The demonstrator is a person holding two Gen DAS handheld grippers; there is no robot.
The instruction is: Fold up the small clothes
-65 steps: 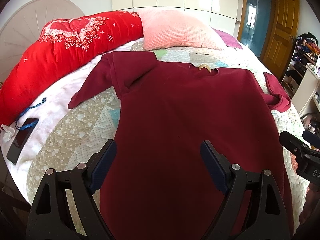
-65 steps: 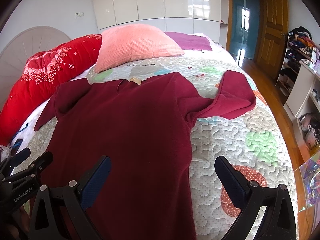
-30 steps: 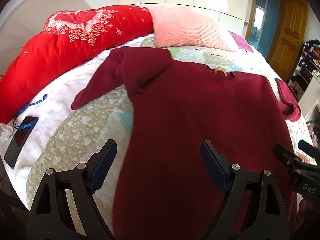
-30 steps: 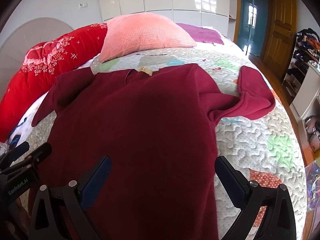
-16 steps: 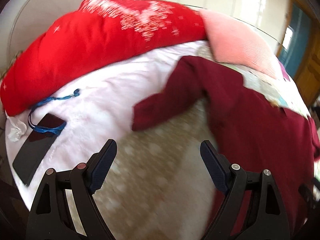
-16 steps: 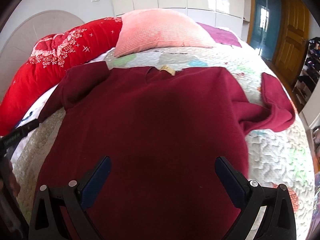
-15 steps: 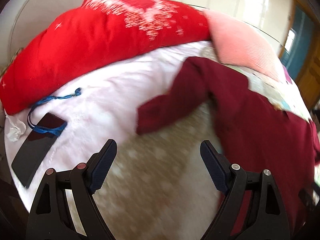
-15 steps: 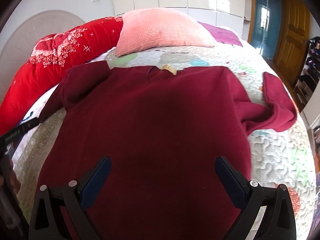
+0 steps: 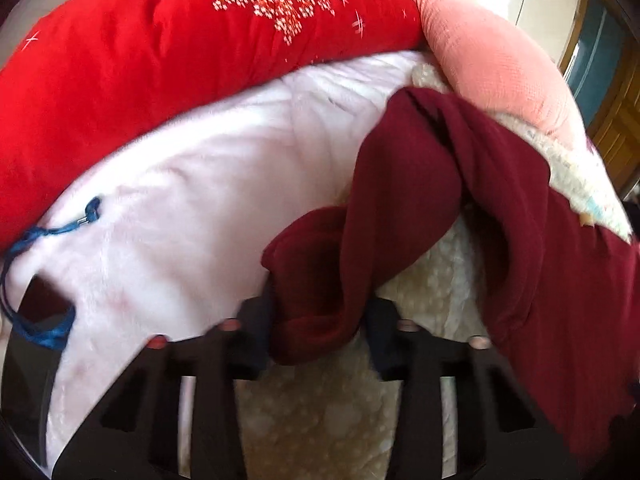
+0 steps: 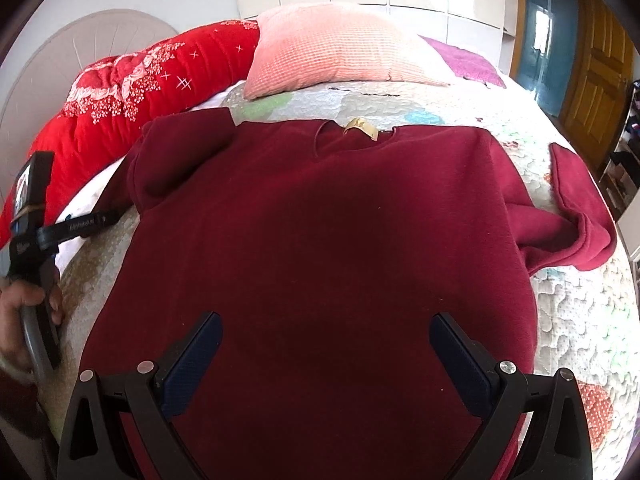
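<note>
The right gripper (image 10: 320, 356) hovers low over the hem of the dark red sweater (image 10: 320, 240), its blue-padded jaws spread wide with nothing between them. The sweater lies flat on the quilted bedspread (image 10: 572, 312), its long axis running away from the camera: hem nearest, neckline farthest, toward the pink pillow (image 10: 340, 48). A tan label (image 10: 362, 128) shows inside the collar, but any print on it is too small to read. The right sleeve (image 10: 576, 216) lies doubled back at the bedspread's edge. At the left, a hand (image 10: 20, 312) holds the left gripper (image 9: 318, 332), whose jaws have just been closing and now pinch the cuff of the left sleeve (image 9: 360, 248), bunched and lifted off the white blanket (image 9: 180, 208); the view there is blurred, so the pads' exact bite is hard to judge. White lettering runs along that gripper's finger, seemingly a maker's name, not legible. Beyond lies the red embroidered bolster (image 9: 160, 60).
</note>
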